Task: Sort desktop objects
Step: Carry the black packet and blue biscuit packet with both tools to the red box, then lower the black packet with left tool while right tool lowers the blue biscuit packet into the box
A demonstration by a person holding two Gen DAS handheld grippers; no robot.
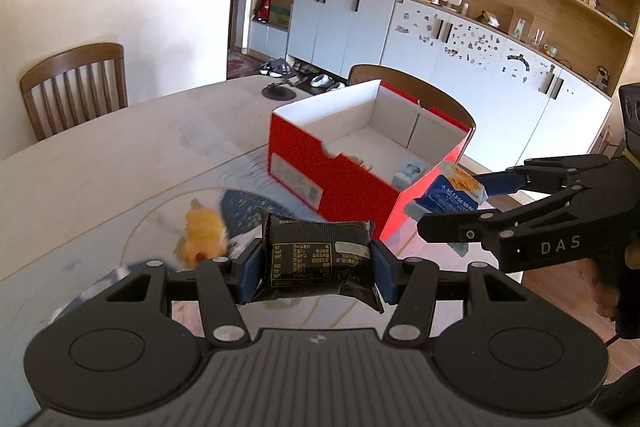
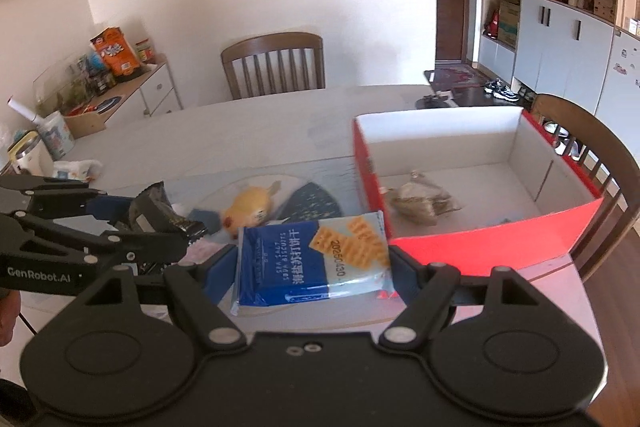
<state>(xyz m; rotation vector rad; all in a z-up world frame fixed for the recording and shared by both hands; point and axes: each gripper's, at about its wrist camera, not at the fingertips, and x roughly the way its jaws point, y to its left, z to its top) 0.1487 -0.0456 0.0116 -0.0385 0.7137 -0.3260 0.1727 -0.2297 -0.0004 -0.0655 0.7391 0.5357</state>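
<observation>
The pale surface (image 2: pixel 248 135) carried an open red box (image 2: pixel 480 247) with a yellow toy (image 2: pixel 248 209) lying beside it. The right tongs (image 2: pixel 312 263) gripped a blue biscuit packet (image 2: pixel 312 259) near the box's front corner, and the left tongs (image 1: pixel 316 267) gripped a black snack packet (image 1: pixel 316 259) above the surface.

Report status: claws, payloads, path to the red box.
Left claw shut on black snack packet. Right claw shut on blue biscuit pack. Red box open, just ahead. Yellow plush toy on table, off the path.
</observation>
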